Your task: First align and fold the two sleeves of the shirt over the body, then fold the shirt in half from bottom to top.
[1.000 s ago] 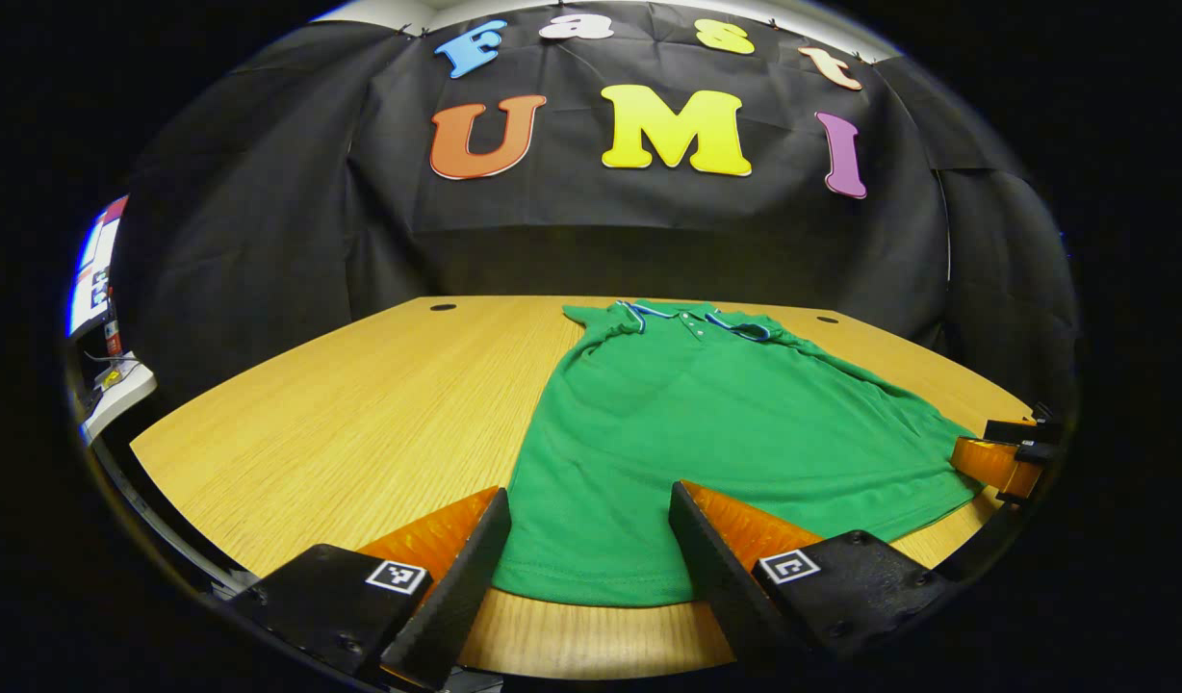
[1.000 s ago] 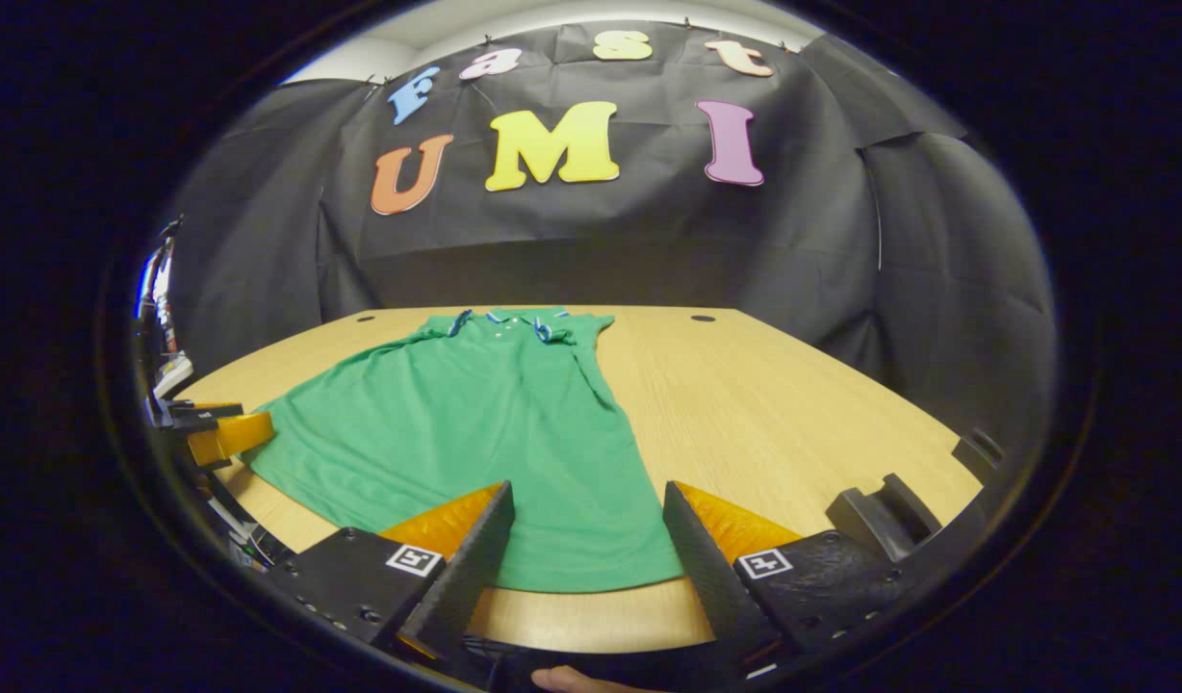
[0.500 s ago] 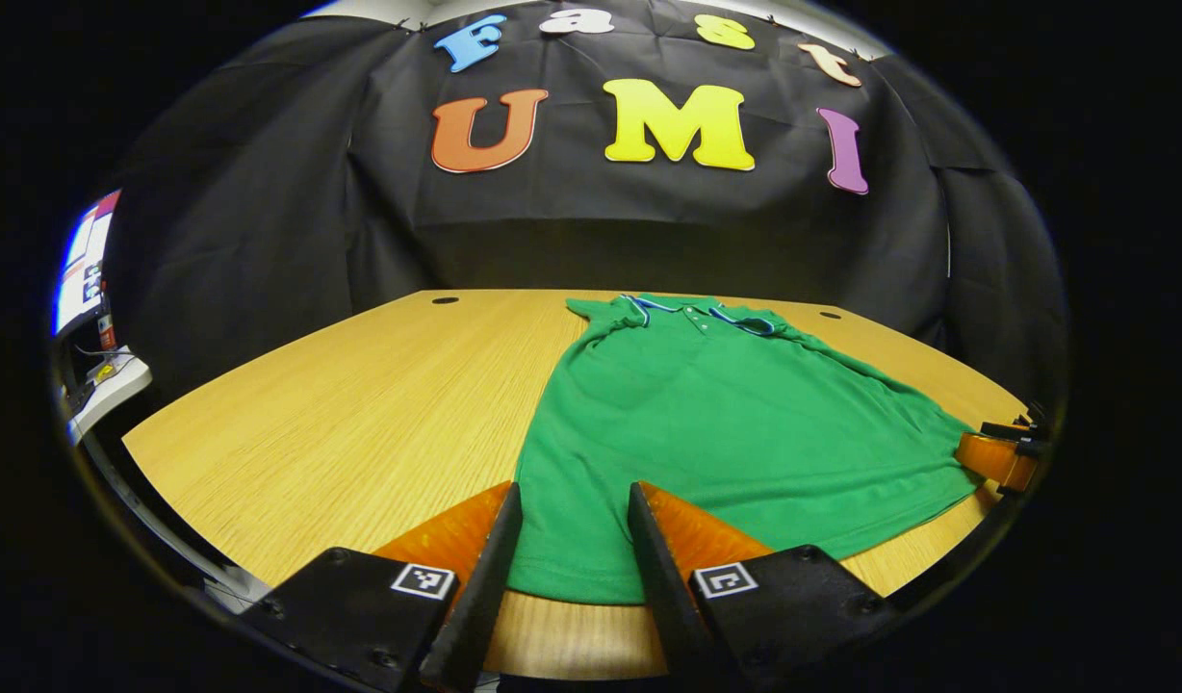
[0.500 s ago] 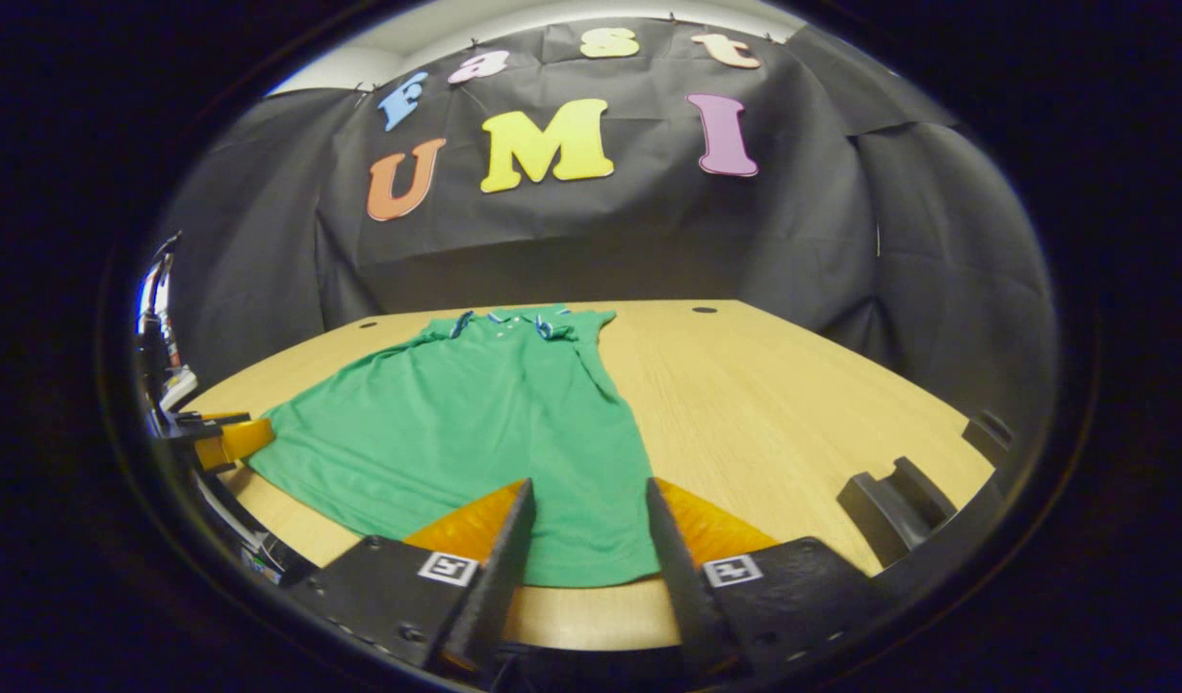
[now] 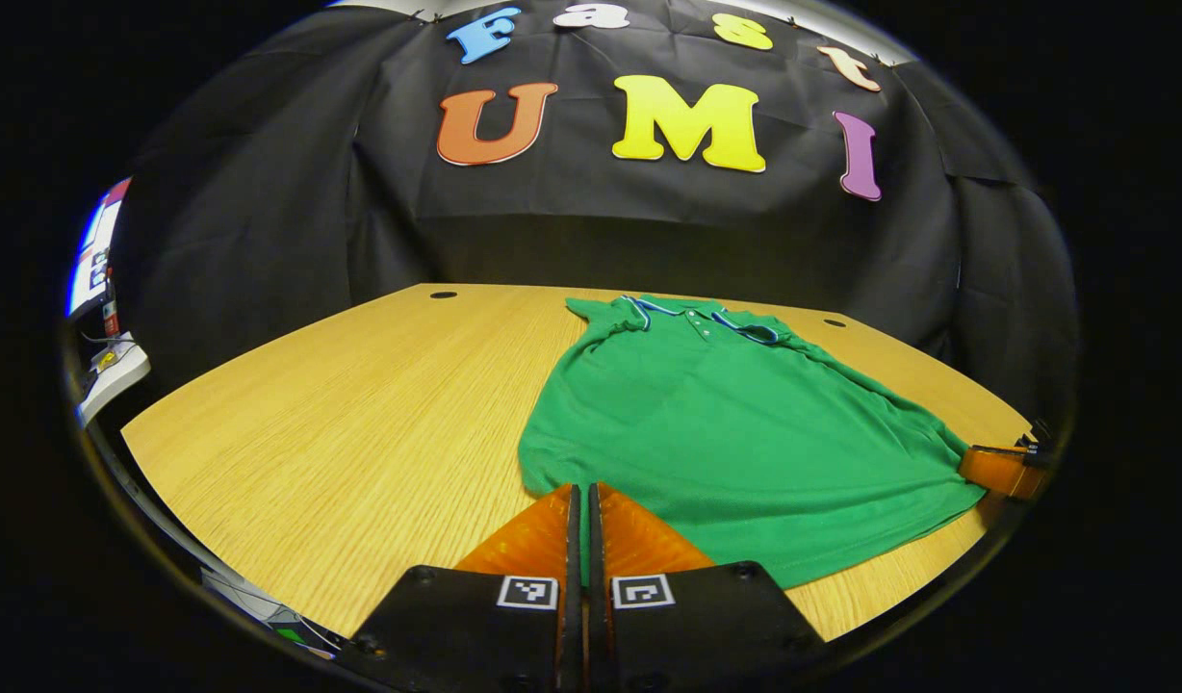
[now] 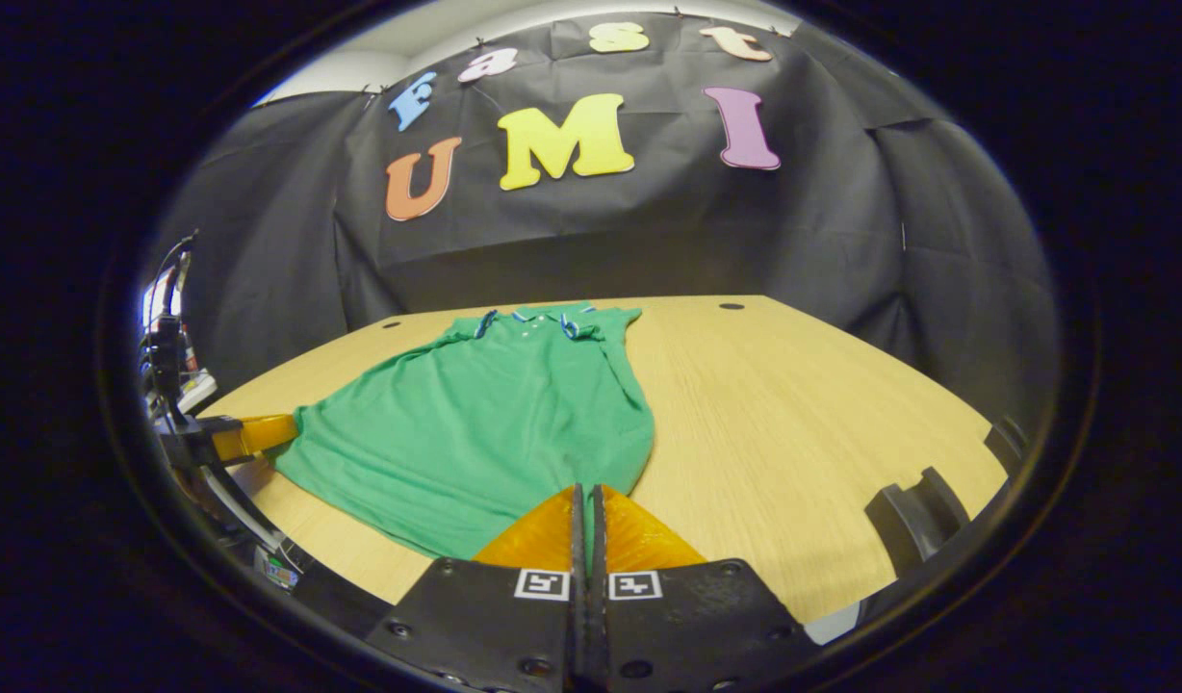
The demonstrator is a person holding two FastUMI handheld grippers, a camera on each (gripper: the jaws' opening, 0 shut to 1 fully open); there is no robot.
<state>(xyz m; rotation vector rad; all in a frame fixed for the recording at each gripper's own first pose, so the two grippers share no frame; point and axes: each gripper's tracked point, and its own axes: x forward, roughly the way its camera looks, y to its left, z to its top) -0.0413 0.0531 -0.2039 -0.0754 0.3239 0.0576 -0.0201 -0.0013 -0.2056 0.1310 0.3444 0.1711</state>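
Observation:
A green polo shirt (image 5: 726, 423) lies flat on the wooden table (image 5: 360, 404), with its collar (image 5: 697, 313) at the far end and its bottom hem near me. My left gripper (image 5: 581, 489) is shut on the hem's left corner, and a sliver of green shows between the fingers. In the right gripper view the shirt (image 6: 495, 414) spreads to the left, and my right gripper (image 6: 585, 489) is shut on the hem's right corner. Each gripper also appears at the edge of the other's view: the right gripper (image 5: 1000, 469) and the left gripper (image 6: 249, 435).
The table (image 6: 793, 404) has small round cable holes (image 5: 443, 295) (image 6: 732, 306) near its far edge. A lit screen and some equipment (image 5: 95, 260) stand beyond the table's left side. A black bracket (image 6: 913, 510) sits by the near right edge.
Both grippers went from wide open to shut on the bottom hem. The corners of the hem have gathered toward the fingers, and both views have risen slightly.

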